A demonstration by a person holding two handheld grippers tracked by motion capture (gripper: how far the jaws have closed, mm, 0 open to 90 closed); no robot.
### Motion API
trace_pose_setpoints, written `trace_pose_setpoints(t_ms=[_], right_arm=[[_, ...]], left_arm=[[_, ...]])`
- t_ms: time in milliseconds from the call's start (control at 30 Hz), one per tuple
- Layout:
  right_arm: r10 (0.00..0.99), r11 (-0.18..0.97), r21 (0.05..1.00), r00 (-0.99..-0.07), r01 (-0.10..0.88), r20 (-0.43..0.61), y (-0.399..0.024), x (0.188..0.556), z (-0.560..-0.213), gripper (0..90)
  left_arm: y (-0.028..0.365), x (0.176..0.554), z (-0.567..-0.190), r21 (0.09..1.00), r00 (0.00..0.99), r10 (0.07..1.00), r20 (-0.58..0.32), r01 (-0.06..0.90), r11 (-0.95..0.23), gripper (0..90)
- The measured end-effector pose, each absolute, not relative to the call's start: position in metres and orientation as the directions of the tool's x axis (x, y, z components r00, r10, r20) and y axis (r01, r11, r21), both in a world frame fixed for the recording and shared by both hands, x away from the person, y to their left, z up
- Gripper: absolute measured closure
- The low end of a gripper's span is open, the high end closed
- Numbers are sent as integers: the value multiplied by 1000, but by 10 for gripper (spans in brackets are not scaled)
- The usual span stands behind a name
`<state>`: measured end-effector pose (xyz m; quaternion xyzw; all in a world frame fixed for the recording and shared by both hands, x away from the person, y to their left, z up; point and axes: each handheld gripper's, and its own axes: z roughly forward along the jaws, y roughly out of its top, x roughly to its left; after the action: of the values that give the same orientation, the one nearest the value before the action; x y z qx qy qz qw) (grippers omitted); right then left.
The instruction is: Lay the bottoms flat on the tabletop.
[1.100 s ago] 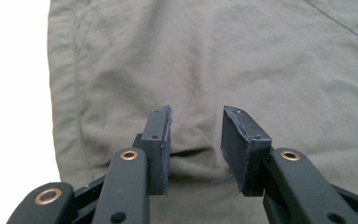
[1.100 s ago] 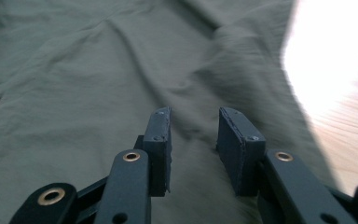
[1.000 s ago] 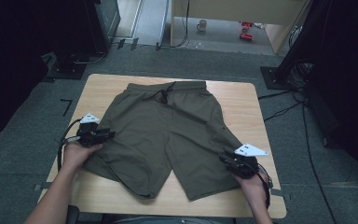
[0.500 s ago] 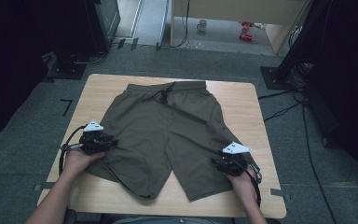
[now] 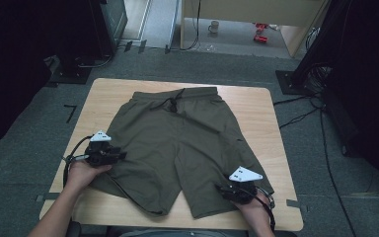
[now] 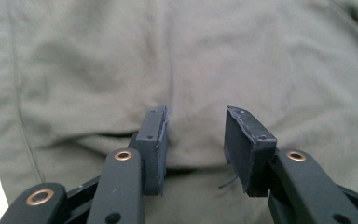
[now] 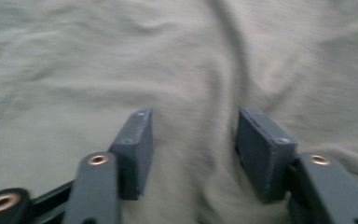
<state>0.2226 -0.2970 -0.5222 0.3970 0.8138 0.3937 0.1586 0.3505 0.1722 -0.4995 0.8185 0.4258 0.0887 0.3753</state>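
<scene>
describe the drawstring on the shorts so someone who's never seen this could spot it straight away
Start at the wooden table and the olive-green shorts spread flat on it. Follow them to the waistband at the table's far edge. The drawstring hangs from its middle, a short dark cord, the one loose strand on plain cloth.

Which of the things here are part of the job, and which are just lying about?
In the job: olive shorts, left gripper, right gripper, both open over the fabric, and the wooden table.
Lying about: mug and red thing on the floor beyond.

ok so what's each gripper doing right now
left gripper: open over the shorts, jaws just widened
right gripper: open, nothing gripped, jaws just widened
</scene>
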Motion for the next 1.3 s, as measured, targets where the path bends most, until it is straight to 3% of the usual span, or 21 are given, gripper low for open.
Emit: trace_pose_setpoints(t_ms=[200,467,867,1100,1233,1300], right_arm=[[789,340,810,-614,479,32,-296,242,-508,584],[855,235,858,-518,457,42,-304,314,-490,730],[878,277,812,-478,513,3,-318,404,-496,760],[876,323,740,-483,590,3,-323,437,-516,747],[886,289,757,-463,586,21,-336,447,-519,718],[895,265,769,-445,582,29,-345,449,-521,751]], left_arm=[[163,366,-488,736,611,774,-167,600,-315,650],[148,407,-485,752,594,790,-151,588,-298,768],[149,446,-498,724,544,829,-129,623,-297,773],[140,456,-507,701,562,820,-106,628,-339,758],[134,465,-507,701,564,820,-94,623,-348,766],[131,470,-507,704,556,825,-99,625,-337,774]])
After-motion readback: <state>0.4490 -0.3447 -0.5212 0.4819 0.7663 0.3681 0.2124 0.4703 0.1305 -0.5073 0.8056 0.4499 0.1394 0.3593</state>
